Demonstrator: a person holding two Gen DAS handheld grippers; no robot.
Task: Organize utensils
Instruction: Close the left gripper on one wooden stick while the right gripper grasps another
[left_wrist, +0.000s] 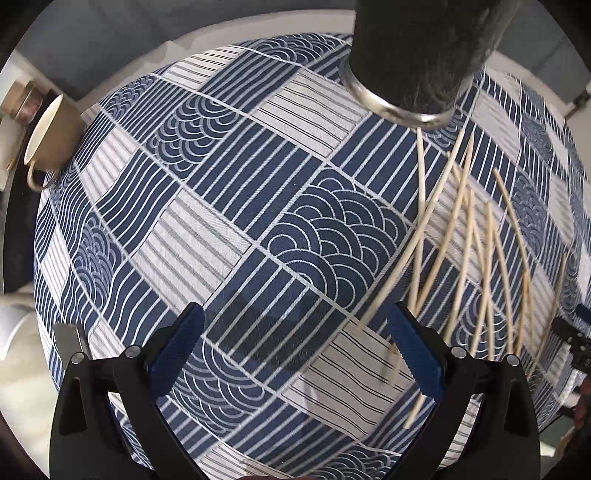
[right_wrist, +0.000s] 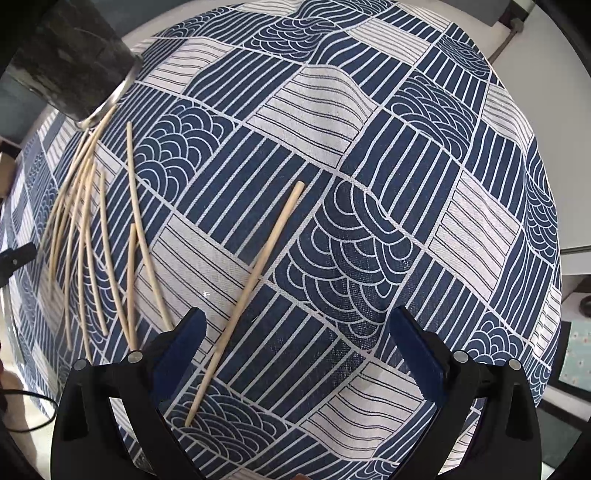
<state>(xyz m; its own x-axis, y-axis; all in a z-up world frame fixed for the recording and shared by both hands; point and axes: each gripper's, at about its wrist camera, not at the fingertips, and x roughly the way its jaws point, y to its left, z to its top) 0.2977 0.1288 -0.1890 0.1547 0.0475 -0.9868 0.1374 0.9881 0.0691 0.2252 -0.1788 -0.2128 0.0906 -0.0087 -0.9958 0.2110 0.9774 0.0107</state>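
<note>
- Patterned blue tablecloth covers our table; dark holder upper right in left view.
- Chopsticks scattered right; lone chopstick lies centre in right view.
- Left gripper and right gripper gape wide, empty.
- Risk: crossed sticks may roll when we pinch.

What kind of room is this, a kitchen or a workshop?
Probably a home dining or kitchen table. A patterned blue tablecloth covers it, wooden chopsticks lie scattered beside a dark holder, and a mug sits at the edge.
</note>
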